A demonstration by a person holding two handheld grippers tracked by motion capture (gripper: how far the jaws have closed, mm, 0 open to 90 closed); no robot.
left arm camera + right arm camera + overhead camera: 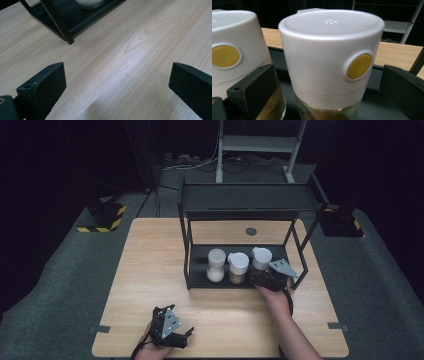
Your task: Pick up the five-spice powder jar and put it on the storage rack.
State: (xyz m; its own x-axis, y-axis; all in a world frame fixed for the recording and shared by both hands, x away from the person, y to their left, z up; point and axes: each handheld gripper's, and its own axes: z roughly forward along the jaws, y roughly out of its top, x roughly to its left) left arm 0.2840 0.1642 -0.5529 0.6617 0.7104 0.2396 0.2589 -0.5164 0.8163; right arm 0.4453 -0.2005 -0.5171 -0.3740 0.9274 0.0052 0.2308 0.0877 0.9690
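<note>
Three spice jars with white lids stand side by side on the lower shelf [200, 255] of a black metal rack. In the high view my right gripper [265, 277] is at the rightmost jar [261, 259]. The right gripper view shows that jar [332, 57], white-capped with a yellow button and brown spice, between the jaws of my right gripper [328, 82]. The jaws stand wide on either side of it with gaps showing, so it is open. The middle jar [234, 52] is just to its left. My left gripper [185, 337] rests open at the table's near edge, with bare wood between its jaws [117, 82].
The rack has a black top shelf [247, 197] on thin posts above the jars. Its front corner post [62, 25] and the base of the leftmost jar [88, 2] lie ahead of the left gripper. The wooden table [150, 270] stretches out on the left.
</note>
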